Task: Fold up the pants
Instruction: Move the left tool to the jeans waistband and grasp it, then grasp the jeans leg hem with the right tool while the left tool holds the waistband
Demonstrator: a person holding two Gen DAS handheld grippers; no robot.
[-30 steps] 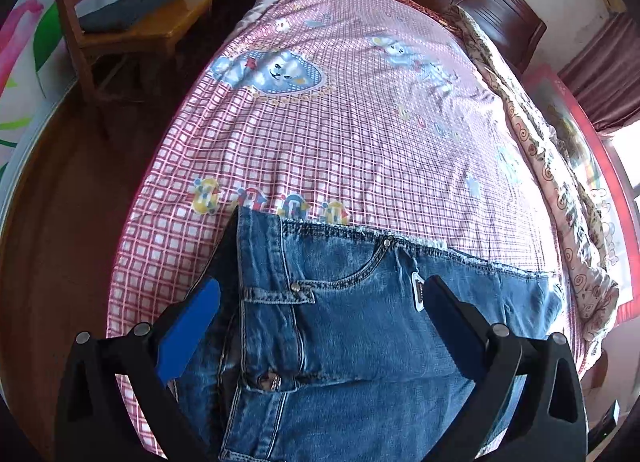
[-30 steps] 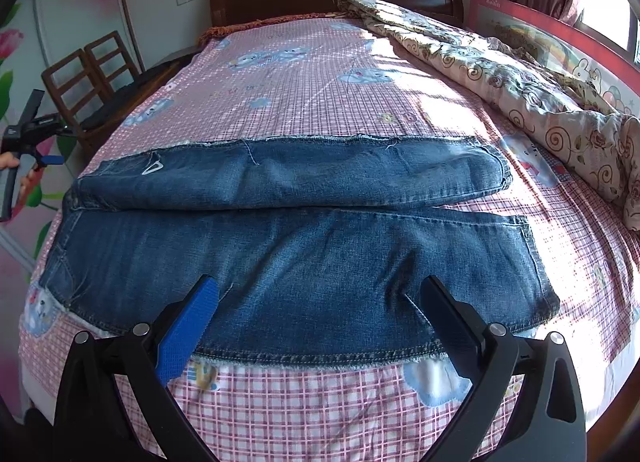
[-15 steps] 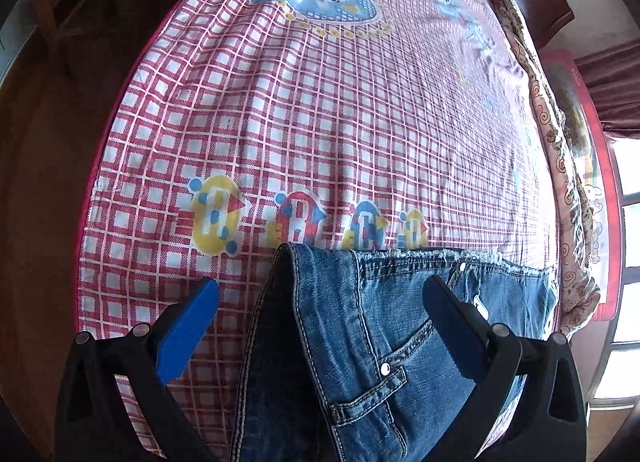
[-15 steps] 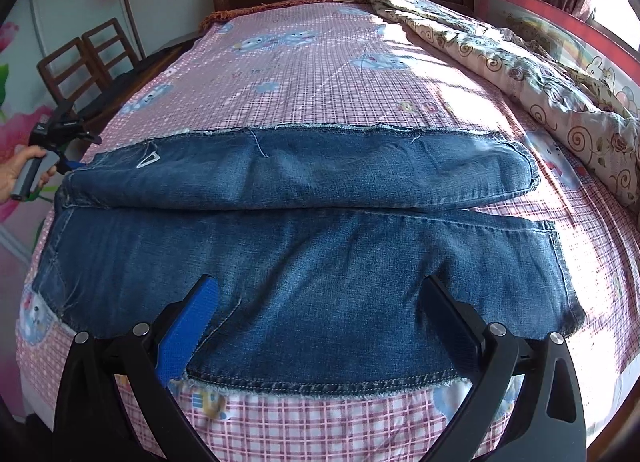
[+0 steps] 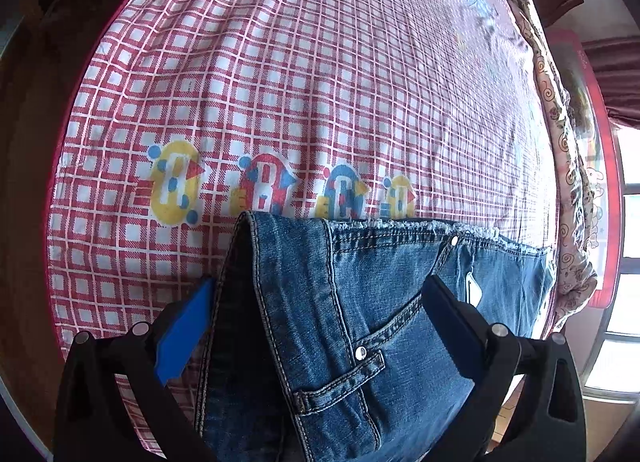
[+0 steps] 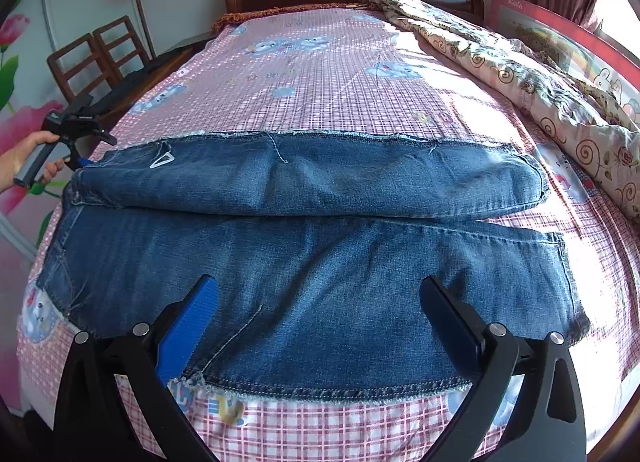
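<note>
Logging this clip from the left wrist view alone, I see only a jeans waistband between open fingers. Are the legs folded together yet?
Observer: Not yet. In the right wrist view the jeans lie full length across the bed, and the far leg only overlaps the near leg's edge.
Operator: Where is the other gripper?
Observer: The right gripper hangs open over the near edge of the jeans, gripping nothing.
Operator: Anything crowding the cuff end?
Observer: A rumpled floral quilt lies along that side of the bed, with sheet showing between it and the cuffs.
</note>
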